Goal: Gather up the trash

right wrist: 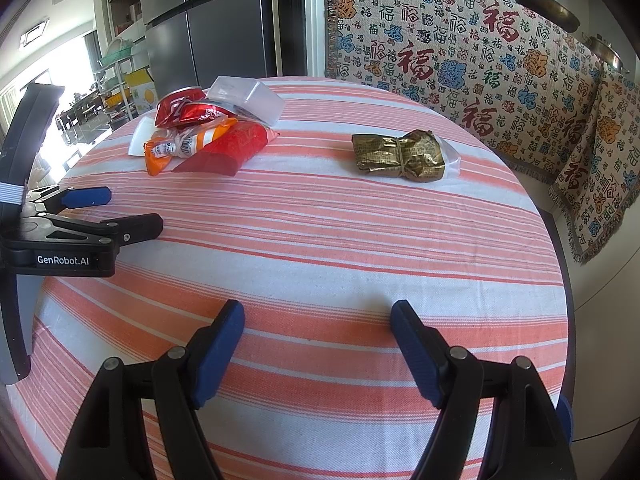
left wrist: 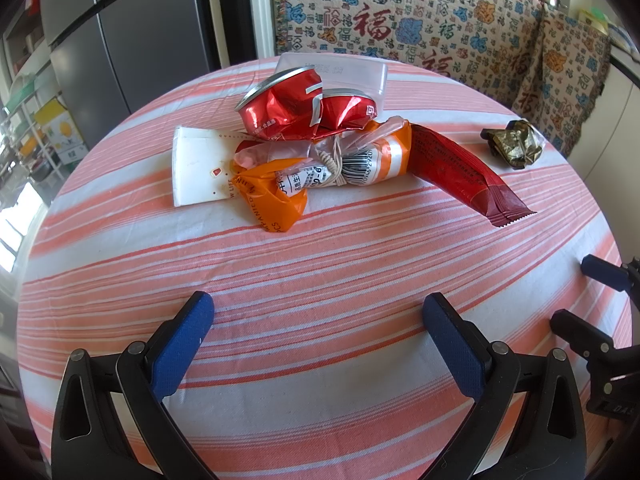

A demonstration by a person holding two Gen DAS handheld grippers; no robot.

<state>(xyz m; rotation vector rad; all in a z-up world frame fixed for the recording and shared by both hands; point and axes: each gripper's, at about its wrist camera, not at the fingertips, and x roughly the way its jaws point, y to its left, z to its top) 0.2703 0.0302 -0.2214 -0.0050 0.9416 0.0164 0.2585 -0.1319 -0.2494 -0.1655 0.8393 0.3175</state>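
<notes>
**Both tongs wide open above bare cloth, trash heaped at the far side**

The round surface, under an orange-and-white striped cloth, curves away to its rim on every side; a patterned blanket hangs just past the far edge. A wide band of bare cloth lies between the tongs and the trash.

The left tongs stand with jaws spread and nothing between them. Straight ahead of them, toward the far rim, is a heap: a crushed red can on top, a clear plastic box behind it, a flattened white paper cup at the left, an orange plastic bag bound with string, and a dark red wrapper stretching right. All touch or overlap.

The right tongs are likewise spread and empty. A crumpled gold wrapper lies ahead and slightly right of them, well apart from the heap.
</notes>
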